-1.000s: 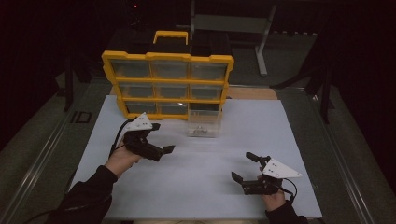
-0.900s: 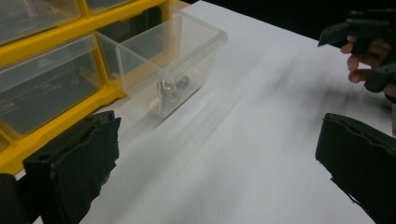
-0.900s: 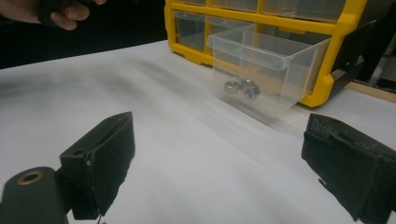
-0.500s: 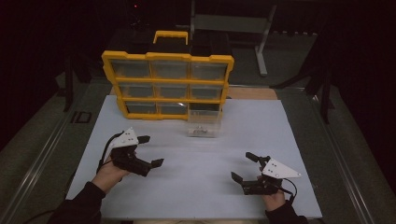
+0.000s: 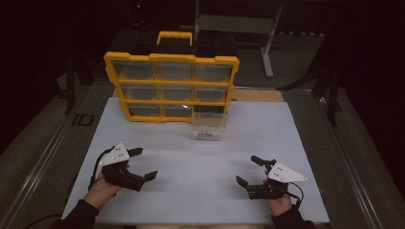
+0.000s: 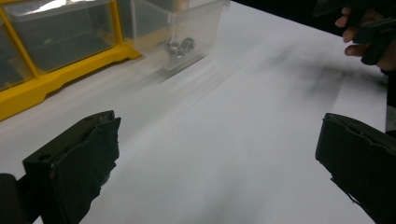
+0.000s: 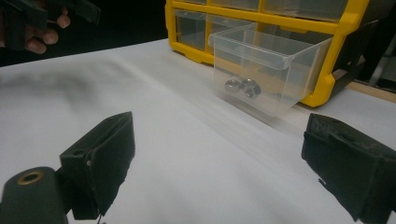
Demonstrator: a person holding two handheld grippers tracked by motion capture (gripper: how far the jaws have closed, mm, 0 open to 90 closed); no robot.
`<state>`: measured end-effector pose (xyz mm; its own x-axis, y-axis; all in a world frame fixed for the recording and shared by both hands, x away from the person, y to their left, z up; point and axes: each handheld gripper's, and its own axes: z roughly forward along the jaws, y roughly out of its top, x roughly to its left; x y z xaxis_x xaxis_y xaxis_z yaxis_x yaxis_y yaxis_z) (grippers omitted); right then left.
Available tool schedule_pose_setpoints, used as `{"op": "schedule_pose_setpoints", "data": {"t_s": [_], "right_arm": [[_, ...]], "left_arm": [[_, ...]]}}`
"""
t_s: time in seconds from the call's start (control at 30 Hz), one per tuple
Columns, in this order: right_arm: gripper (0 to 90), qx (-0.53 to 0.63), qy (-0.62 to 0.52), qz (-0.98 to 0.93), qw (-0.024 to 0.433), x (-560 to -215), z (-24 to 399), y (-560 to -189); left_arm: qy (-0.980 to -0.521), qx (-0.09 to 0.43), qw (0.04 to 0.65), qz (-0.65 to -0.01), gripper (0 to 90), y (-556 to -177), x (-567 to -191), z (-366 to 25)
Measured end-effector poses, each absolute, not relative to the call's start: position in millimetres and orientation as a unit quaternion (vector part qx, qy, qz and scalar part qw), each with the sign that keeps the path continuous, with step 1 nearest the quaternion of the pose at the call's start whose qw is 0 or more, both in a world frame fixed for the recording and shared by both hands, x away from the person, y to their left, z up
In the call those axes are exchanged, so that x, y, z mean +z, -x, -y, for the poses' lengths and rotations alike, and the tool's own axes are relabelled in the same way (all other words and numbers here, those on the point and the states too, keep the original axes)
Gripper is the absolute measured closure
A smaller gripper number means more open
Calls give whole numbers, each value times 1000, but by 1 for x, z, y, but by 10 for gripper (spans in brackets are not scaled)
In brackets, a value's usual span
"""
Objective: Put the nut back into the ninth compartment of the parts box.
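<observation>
Both my left gripper (image 5: 142, 164) and right gripper (image 5: 248, 171) gape empty near the white surface's front edge (image 5: 191, 217); I'd approach the pulled-out clear plastic drawer (image 5: 208, 125) of the yellow organiser (image 5: 169, 86) squarely, avoiding tipping its small metal balls (image 7: 242, 86).

A dark room — white table sheet (image 5: 296, 133), grey floor, metal stand (image 5: 267, 28) behind.

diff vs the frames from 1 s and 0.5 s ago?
The left gripper pulled back from the organizer toward the person and to the left, jaws open, holding nothing. The right gripper stayed open at the near right. The clear drawer is still pulled out.
</observation>
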<state>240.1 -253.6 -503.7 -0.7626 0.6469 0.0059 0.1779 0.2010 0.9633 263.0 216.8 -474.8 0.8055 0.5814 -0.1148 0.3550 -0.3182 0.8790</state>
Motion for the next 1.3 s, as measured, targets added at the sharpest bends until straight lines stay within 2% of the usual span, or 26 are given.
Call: {"op": "schedule_pose_setpoints", "data": {"t_s": [0.77, 1.3], "right_arm": [[98, 566, -276, -750, 202, -505, 252, -241], [98, 564, -277, -752, 200, -506, 253, -241]], "left_arm": [[-795, 130, 498, -322, 0, -246, -519, -242], [-792, 141, 498, -323, 0, -244, -524, -244]]}}
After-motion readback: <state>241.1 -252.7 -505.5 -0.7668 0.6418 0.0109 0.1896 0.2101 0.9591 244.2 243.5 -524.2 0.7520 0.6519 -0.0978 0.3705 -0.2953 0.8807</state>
